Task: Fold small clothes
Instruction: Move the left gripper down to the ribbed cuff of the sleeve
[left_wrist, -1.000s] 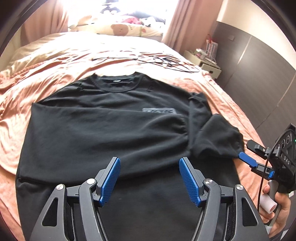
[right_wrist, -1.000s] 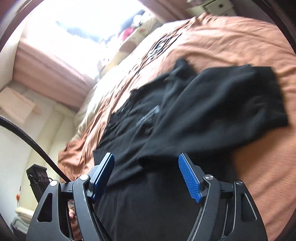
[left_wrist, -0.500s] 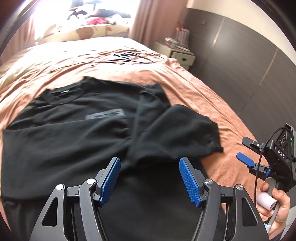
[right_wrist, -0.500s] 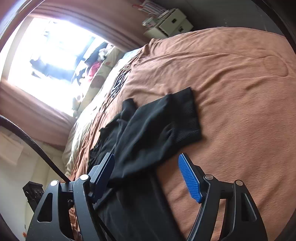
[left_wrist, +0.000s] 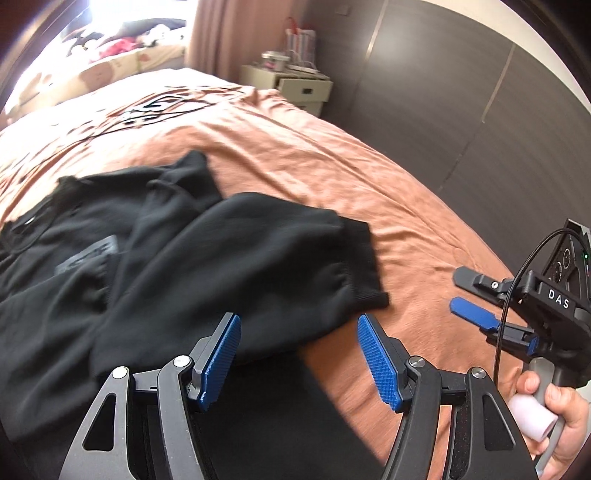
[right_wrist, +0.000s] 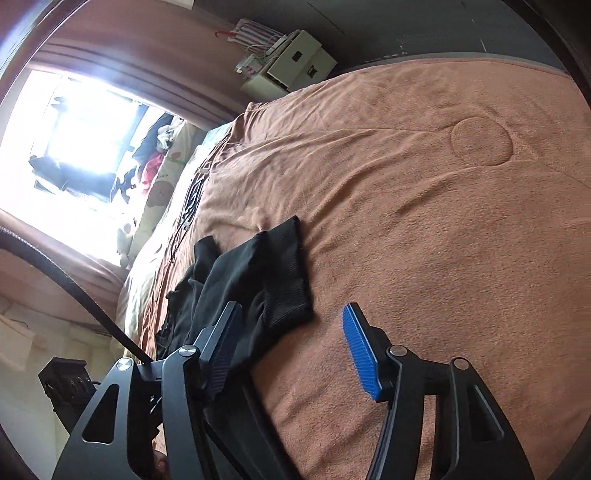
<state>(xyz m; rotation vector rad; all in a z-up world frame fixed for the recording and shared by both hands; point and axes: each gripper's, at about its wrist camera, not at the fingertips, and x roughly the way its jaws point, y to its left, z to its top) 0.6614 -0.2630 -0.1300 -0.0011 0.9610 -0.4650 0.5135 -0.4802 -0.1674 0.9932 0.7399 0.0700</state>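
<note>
Black sweatshirt lying on bed, sleeve folded across. Left claw being held released above hem; right claw released beside cuff, nothing being gripped.

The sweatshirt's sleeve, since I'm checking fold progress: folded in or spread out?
Folded in: the sleeve lies across the black sweatshirt, cuff at its edge.

I'm in a home bedroom: a wide bed under a rumpled terracotta-orange bedspread, a cream bear-print pillow, a small white nightstand, pink-brown curtains.
</note>
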